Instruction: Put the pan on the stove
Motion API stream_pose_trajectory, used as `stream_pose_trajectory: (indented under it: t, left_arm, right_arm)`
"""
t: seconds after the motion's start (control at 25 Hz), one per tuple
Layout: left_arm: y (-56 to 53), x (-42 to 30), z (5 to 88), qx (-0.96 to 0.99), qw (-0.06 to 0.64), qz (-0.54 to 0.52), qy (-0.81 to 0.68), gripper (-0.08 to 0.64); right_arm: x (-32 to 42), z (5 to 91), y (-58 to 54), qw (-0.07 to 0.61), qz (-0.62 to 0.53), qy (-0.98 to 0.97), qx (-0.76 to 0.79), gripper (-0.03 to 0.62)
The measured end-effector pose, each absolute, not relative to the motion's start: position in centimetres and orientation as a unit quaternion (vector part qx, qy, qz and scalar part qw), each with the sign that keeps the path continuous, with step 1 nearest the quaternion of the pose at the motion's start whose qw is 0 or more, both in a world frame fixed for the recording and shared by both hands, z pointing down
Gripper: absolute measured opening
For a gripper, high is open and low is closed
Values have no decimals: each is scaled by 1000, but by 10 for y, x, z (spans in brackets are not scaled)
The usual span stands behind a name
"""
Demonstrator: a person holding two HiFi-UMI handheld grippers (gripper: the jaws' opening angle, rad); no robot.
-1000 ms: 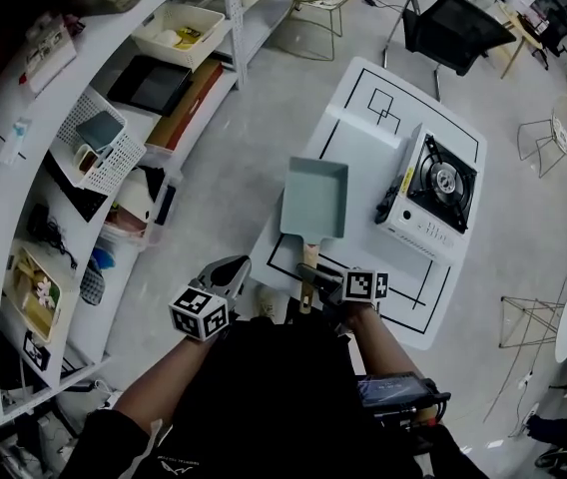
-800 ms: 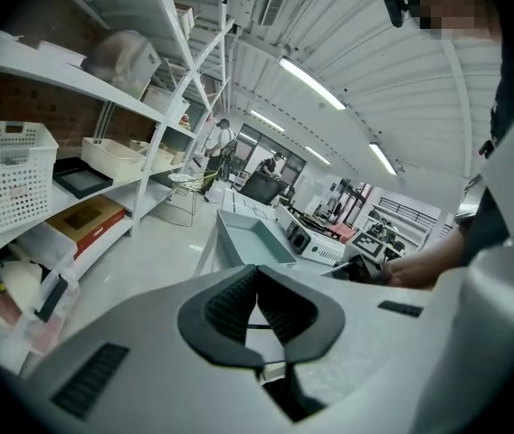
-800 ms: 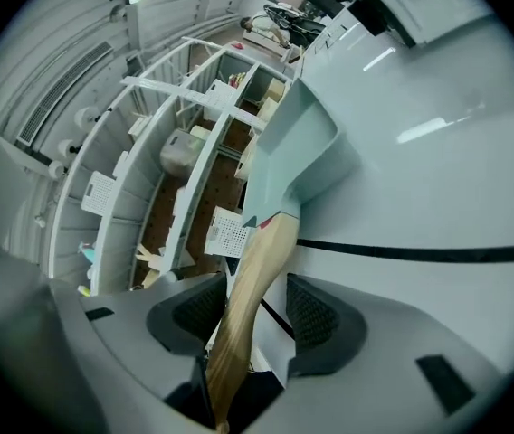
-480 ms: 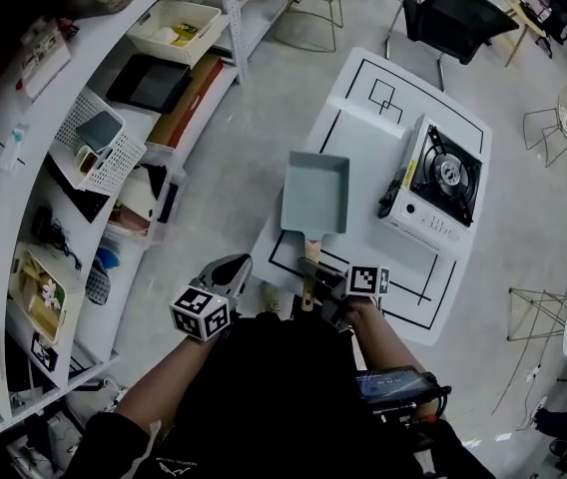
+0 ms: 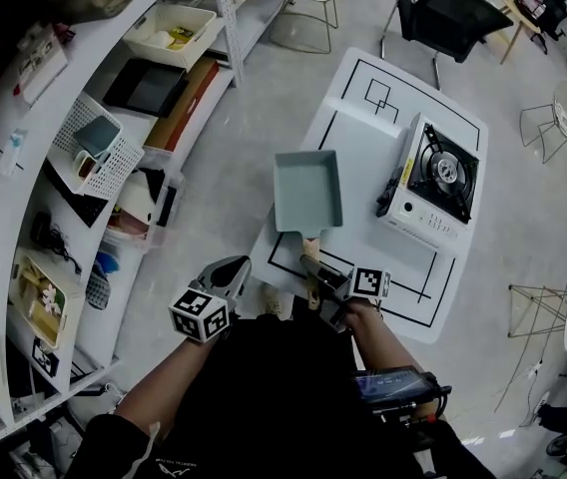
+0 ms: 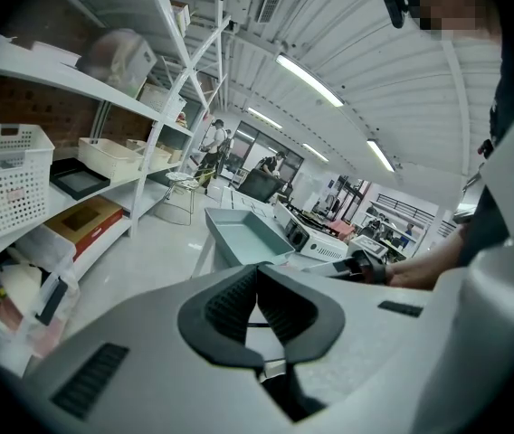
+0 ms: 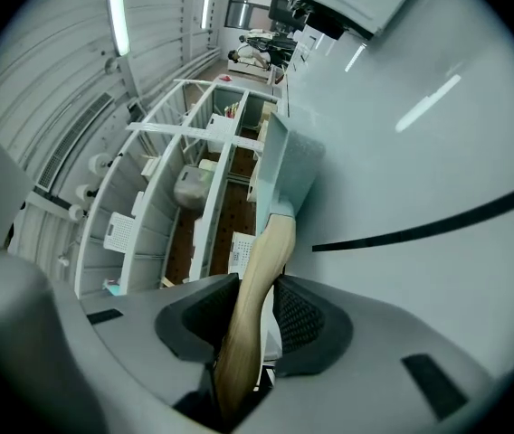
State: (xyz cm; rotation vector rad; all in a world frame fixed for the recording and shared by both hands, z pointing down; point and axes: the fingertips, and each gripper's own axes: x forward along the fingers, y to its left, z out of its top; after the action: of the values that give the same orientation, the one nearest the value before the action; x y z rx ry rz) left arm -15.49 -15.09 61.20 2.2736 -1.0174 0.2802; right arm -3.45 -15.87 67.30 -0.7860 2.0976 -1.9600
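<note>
White counter [image 5: 358,133], shelving [image 5: 226,18] alongside: the right claw [image 7: 255,307] has just closed on the wooden handle [image 7: 271,242] of the pan [image 5: 308,190] at the counter's nine o'clock edge — grasp made — left claw [image 6: 257,287] shut, empty. Next call, likely: lift it across to the stove [image 5: 441,180], at the pan's three o'clock.

1. Pale teal rectangular pan [image 5: 308,190], empty, with a wooden handle, sits at the left edge of the white table [image 5: 363,138].
2. White single-burner gas stove [image 5: 433,193] with a black grate stands on the table's right side.
</note>
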Motion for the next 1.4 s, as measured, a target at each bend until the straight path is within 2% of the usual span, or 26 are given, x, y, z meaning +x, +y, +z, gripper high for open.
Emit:
stream_pose_trajectory:
  t: [0.88, 1.4]
  left_arm:
    - [-146, -161, 617, 863, 307, 113, -386, 11]
    - [-151, -151, 603, 881, 291, 112, -357, 11]
  right_arm:
    - [-43, 655, -155, 138, -654, 705, -236, 130]
    - [-22, 632, -158, 161, -636, 702, -279, 130]
